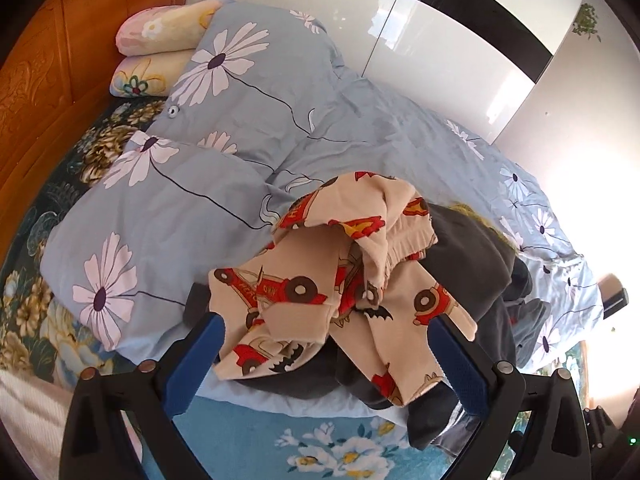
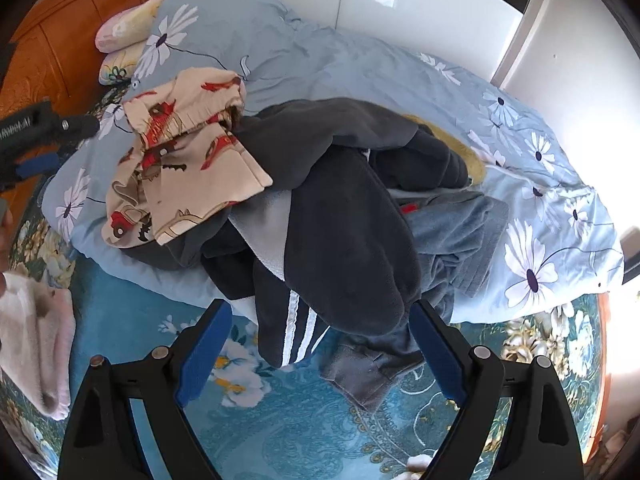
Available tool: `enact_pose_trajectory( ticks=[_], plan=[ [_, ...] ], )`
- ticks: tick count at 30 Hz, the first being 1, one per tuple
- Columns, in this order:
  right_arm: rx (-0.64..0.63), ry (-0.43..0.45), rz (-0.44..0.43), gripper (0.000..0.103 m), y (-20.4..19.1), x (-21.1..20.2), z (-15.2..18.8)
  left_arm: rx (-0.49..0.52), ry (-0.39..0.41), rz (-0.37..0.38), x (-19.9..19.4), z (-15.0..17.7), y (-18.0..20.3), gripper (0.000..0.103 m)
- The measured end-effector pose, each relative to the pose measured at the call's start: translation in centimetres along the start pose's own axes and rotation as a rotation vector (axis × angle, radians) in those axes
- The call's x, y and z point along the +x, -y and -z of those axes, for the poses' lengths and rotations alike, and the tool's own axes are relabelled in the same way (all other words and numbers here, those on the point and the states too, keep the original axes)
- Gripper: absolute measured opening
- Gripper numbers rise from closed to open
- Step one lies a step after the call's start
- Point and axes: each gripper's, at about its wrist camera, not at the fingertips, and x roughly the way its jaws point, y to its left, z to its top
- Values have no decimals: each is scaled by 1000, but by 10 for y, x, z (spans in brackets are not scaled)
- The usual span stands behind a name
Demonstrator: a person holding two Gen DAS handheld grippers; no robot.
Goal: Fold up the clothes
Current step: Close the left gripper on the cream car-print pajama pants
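A heap of clothes lies on the bed. On top is a beige garment printed with red cars [image 1: 320, 280] [image 2: 180, 168]. Under it are dark grey fleece pieces [image 2: 348, 232] [image 1: 472, 248], a dark piece with white stripes [image 2: 298, 332] and a blue-grey garment [image 2: 452, 236]. My left gripper [image 1: 326, 344] is open, its blue fingers either side of the beige garment's lower edge without pinching it. My right gripper [image 2: 320, 324] is open just in front of the striped dark piece. In the right wrist view the left gripper [image 2: 44, 136] shows at the left edge.
The bed has a light blue duvet with white flowers [image 1: 224, 128] [image 2: 540, 240] over a teal floral sheet [image 2: 300, 420] [image 1: 248, 440]. Pillows [image 1: 160, 48] lean on an orange wooden headboard [image 1: 36, 80]. White wardrobe doors [image 1: 420, 40] stand behind. A pale pink cloth [image 2: 36, 340] lies left.
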Motion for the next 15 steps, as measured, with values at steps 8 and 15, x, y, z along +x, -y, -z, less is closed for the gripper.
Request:
enact_pose_trajectory(
  ticks=[8, 15],
  plan=[
    [-4, -30, -10, 91, -5, 17, 6, -50, 6, 111, 3, -15, 2, 102],
    [22, -66, -4, 91, 4, 18, 22, -78, -71, 125, 44, -32, 13, 61]
  ],
)
